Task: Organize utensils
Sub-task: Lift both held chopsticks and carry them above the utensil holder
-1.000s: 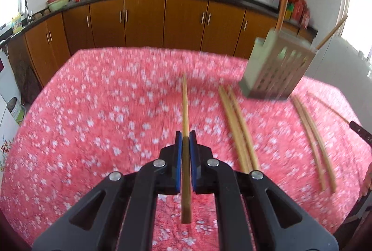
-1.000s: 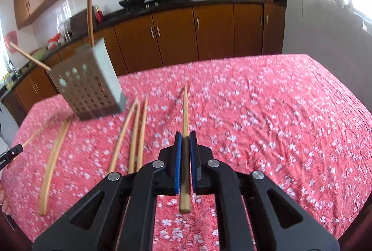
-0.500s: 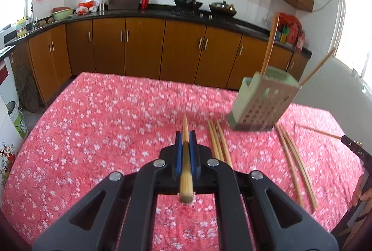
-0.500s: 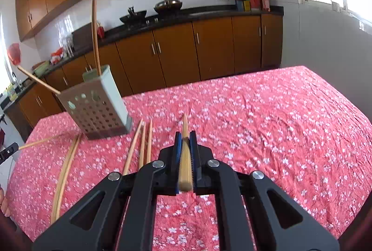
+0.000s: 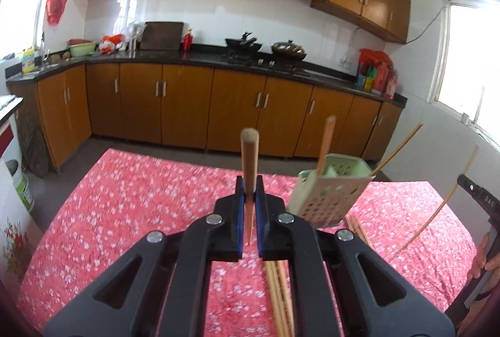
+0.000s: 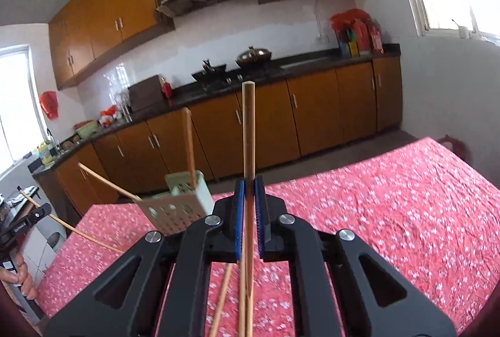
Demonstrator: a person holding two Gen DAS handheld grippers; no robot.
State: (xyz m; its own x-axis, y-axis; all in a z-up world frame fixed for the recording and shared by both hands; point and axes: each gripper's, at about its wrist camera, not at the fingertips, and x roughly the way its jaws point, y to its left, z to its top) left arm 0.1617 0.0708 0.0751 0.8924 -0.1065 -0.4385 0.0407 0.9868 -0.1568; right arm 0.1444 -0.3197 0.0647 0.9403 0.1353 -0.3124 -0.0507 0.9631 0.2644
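Each tool is clamped on one chopstick: the left tool (image 5: 249, 205) holds a chopstick (image 5: 249, 156) between its blue pads, and the right tool (image 6: 249, 205) holds another chopstick (image 6: 248, 134) in the same way. I judge that such a stick is light, stiff and rather smooth (it looks like bamboo or wood), so it can turn or slide in the pads if the grip is near one end; a hold nearer the middle seems safer to me. In both wrist views the long axis of the stick runs along the fingers, with the blunt thick end forward and up, away from the camera, and the thin end back under the tool. Both sticks are in the air above the bench (image 5: 140, 199) with its red flowered cloth. The holder (image 5: 328, 196), a pale green perforated box, stands tilted on the bench with two sticks already in it, one upright and one leaning out to the side. More chopsticks (image 5: 278, 299) lie flat on the cloth beside the holder.
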